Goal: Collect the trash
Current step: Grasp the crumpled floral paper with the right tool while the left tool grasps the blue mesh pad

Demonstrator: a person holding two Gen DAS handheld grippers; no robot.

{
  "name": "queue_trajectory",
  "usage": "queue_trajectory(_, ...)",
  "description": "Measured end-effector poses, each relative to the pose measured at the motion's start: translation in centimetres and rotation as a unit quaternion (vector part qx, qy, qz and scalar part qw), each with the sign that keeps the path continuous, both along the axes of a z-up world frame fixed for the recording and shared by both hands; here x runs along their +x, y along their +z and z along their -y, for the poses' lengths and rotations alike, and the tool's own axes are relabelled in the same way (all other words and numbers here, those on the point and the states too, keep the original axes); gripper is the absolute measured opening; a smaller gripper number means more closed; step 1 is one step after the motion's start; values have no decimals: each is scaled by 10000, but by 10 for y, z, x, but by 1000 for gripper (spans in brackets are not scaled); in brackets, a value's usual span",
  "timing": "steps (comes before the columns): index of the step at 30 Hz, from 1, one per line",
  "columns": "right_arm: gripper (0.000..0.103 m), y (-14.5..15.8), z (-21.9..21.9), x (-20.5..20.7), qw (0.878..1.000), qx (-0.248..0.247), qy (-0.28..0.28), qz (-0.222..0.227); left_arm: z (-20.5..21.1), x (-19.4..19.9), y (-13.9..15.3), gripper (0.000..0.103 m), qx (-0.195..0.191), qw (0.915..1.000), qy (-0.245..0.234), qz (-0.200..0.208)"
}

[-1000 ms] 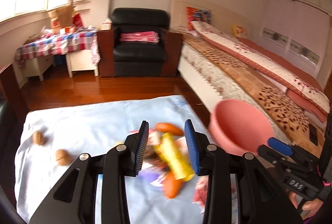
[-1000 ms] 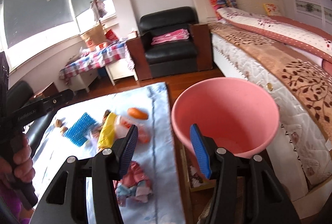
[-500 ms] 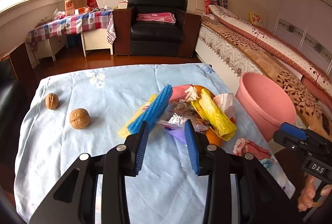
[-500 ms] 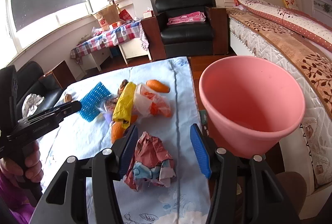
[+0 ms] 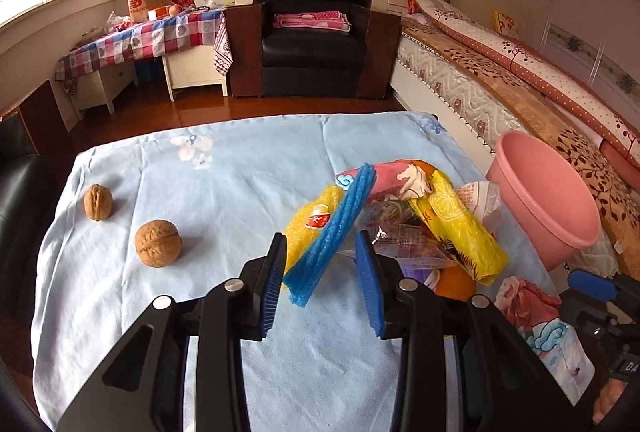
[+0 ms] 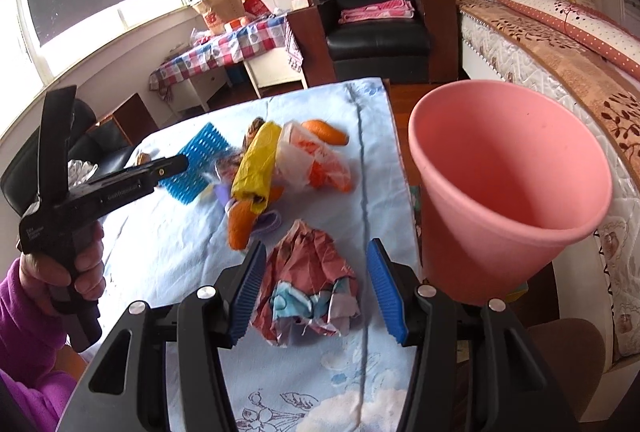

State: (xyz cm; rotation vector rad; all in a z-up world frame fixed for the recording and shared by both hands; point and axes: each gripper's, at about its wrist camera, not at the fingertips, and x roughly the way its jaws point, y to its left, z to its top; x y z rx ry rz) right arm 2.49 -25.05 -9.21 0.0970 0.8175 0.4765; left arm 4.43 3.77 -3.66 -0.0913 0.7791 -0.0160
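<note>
Both grippers have dropped toward the table since the earlier frames, so the trash pile now sits close in front of them and the room behind has slid up the view. Just ahead of the left gripper point(image 5: 322, 284), the near end of a blue ribbed strip point(image 5: 334, 232) lies in the gap between the jaws, which stand partly apart and hold nothing; neither pad touches it. Beyond and right of those jaws lies the heap: a yellow wrapper point(image 5: 460, 228), clear crinkled film and orange peel point(image 5: 454, 282). Left of the jaws two walnuts point(image 5: 158, 243) rest on open blue cloth point(image 5: 224, 188), with bare room out to the far edge.

The right gripper point(image 6: 318, 292) has just been opening its jaws a little; they straddle a crumpled red and blue paper ball point(image 6: 310, 286) without pressing it. Right of the right jaw the cloth's edge runs close by, and just past it stands the pink bin point(image 6: 508, 192), tilted toward the camera, its visible inside bare. Ahead of these jaws lie the peel and wrappers; a hand point(image 6: 60, 268) holds the left gripper at far left.
</note>
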Motion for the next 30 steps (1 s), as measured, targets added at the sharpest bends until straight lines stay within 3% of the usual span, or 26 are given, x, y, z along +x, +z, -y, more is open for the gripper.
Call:
queue_trajectory(2,56,-4,-1,2,10000,3,13,-97,-3,-1,1,35,-26,10000,65,26)
queue_trajectory(4,56,-8,-2,4,9998,26,21,-188,-6,-2,1,17,-88,9999,64,22)
queue_trajectory(7,56,-13,-4,7,9995,1,17,-303,-9,-5,2,7,-164,9999,38,24)
queue_trajectory(18,56,-25,-8,11,9981,-130,73,-603,-15,-25,24,6,-441,9984,39,356)
queue_trajectory(21,43,-26,-10,11,9977,-141,116,-654,-17,-32,36,6,-495,9975,33,507)
queue_trajectory(25,32,-26,-9,10,9976,-121,146,-668,-13,-36,46,6,-542,9965,-8,630)
queue_trajectory(30,28,-17,-7,3,9987,9,235,-458,-1,-38,53,6,-538,9960,-123,697)
